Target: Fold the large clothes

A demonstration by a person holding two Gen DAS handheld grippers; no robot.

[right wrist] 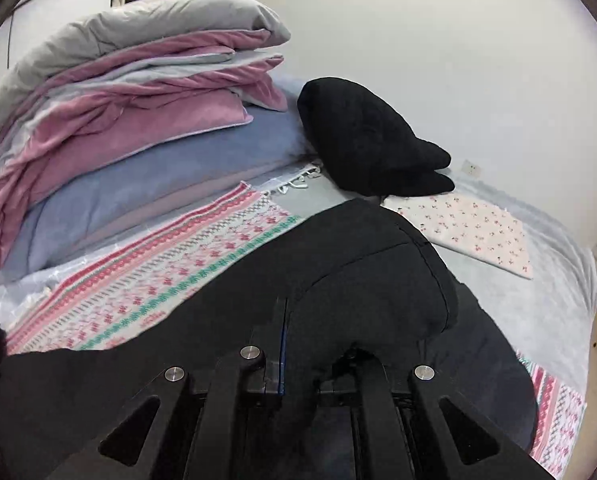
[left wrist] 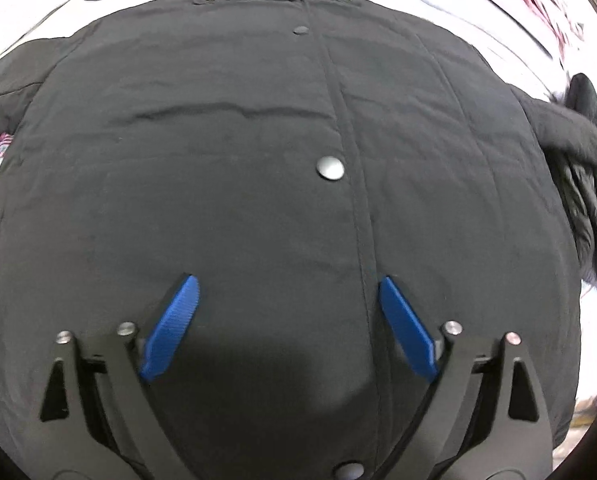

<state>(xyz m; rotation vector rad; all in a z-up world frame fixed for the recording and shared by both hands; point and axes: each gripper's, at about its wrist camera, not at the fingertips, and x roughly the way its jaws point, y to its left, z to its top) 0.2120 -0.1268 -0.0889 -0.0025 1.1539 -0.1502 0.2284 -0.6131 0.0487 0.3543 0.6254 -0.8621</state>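
Observation:
A large black coat lies front-up and spread flat on the bed, collar at the far end, metal snap buttons down its middle. My left gripper hovers over the coat's lower front, blue pads wide apart and empty. My right gripper is shut on a bunched fold of the same black coat, probably a sleeve. The fabric hides its fingertips and drapes over them.
A stack of folded grey, pink and blue quilts stands at the back left. A black folded garment lies by the wall. A patterned blanket and a floral cloth cover the bed. More dark clothing lies right of the coat.

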